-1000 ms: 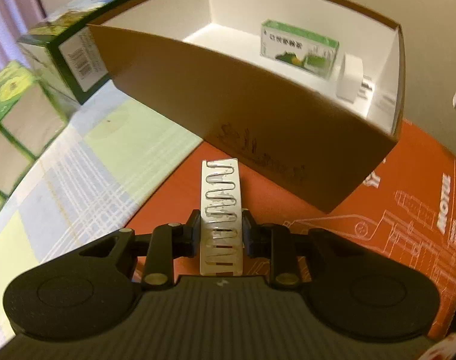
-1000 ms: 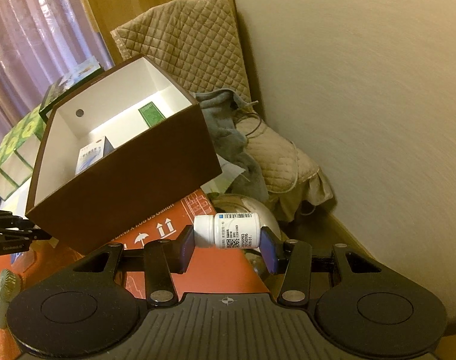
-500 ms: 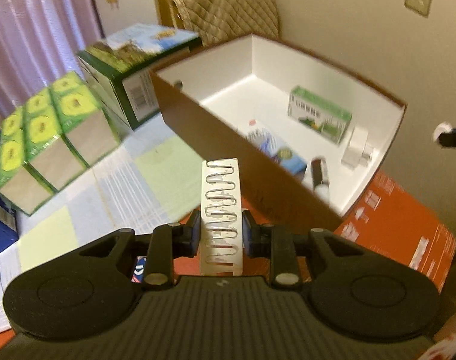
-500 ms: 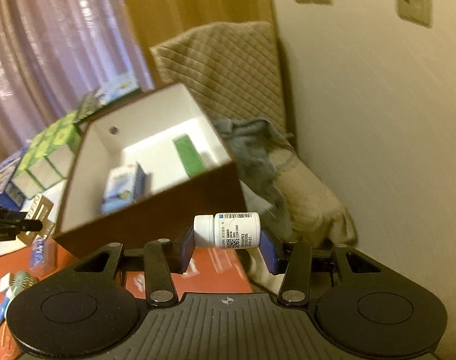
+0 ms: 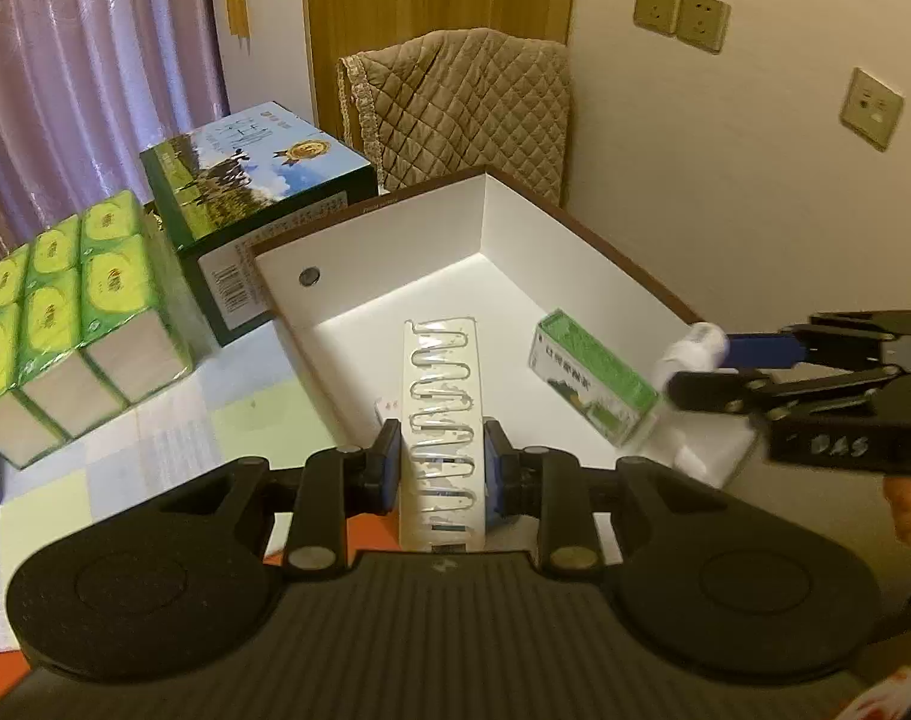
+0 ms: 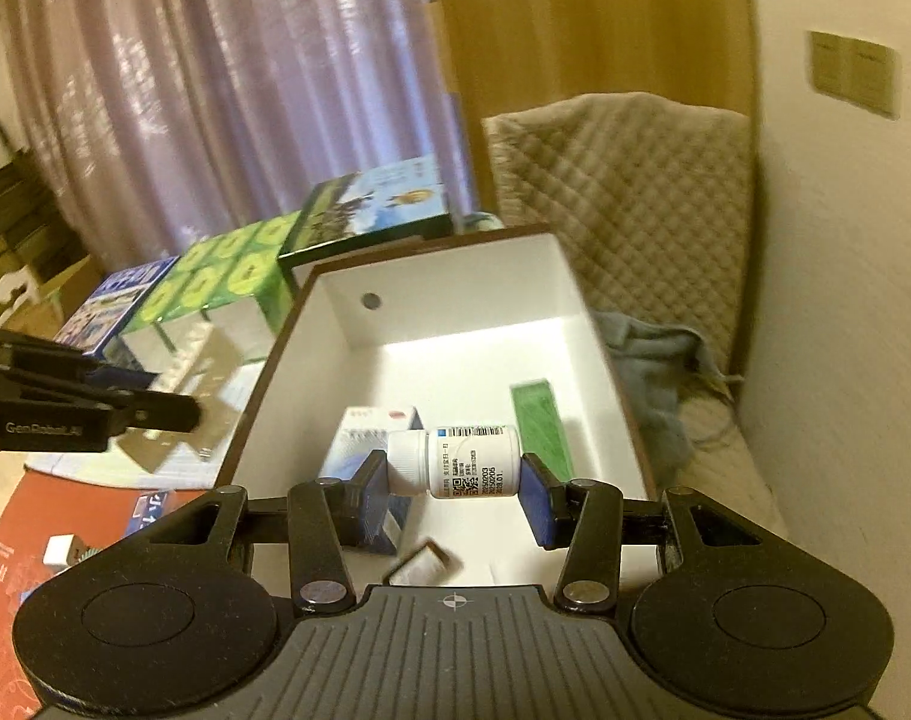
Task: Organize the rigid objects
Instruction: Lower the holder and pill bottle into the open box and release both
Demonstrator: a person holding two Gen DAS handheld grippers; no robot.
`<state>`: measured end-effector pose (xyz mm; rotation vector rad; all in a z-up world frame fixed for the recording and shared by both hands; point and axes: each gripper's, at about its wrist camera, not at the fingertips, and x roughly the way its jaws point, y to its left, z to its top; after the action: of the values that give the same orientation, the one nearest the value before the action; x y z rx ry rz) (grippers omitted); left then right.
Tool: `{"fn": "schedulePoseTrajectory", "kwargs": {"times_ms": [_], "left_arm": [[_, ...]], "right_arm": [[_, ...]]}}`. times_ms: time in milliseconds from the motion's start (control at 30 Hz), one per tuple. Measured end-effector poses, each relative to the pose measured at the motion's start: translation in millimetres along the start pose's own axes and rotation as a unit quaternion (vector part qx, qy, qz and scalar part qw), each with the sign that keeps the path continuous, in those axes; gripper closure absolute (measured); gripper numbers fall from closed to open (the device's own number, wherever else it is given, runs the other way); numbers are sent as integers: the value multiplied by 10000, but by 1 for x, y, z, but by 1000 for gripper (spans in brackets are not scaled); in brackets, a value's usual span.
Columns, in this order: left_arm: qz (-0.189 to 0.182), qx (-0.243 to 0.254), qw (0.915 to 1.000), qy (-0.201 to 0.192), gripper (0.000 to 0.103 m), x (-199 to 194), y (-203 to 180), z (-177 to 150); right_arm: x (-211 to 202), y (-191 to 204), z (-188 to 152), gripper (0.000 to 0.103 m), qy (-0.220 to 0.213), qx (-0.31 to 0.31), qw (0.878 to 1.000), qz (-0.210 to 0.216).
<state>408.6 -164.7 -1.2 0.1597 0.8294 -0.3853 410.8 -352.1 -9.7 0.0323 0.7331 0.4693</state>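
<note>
My left gripper (image 5: 442, 468) is shut on a long white blister strip (image 5: 440, 408) and holds it over the near wall of the brown box with a white inside (image 5: 395, 294). My right gripper (image 6: 455, 480) is shut on a white pill bottle (image 6: 455, 461), lying sideways, above the same box (image 6: 455, 324). The right gripper also shows at the right in the left wrist view (image 5: 815, 384). In the box lie a green carton (image 5: 593, 384), a blue-white carton (image 6: 365, 450) and a small dark item (image 6: 422, 564).
Green tissue packs (image 5: 65, 312) and a green milk carton box (image 5: 257, 180) stand left of the box on a checked cloth (image 5: 155, 450). A quilted chair (image 5: 455, 102) stands behind against the wall. An orange cardboard sheet (image 6: 11, 546) lies under the box.
Both grippers have risen and moved over the open box, so I look down into it. Each keeps hold of its object.
</note>
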Motion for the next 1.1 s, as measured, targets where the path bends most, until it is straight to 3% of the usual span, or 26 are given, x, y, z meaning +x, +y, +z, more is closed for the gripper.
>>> {"fn": "schedulePoseTrajectory", "kwargs": {"times_ms": [300, 600, 867, 1100], "left_arm": [[193, -286, 9991, 262, 80, 59, 1, 37], [465, -375, 9965, 580, 79, 123, 17, 70], [554, -659, 9917, 953, 79, 172, 32, 78], [637, -625, 9909, 1008, 79, 192, 35, 76]], "right_arm": [[74, -15, 39, 60, 329, -532, 9979, 149], [140, -31, 63, 60, 640, -718, 9954, 16], [179, -40, 72, 60, 939, -854, 9918, -164], [190, -43, 79, 60, 918, -968, 9908, -230]]}}
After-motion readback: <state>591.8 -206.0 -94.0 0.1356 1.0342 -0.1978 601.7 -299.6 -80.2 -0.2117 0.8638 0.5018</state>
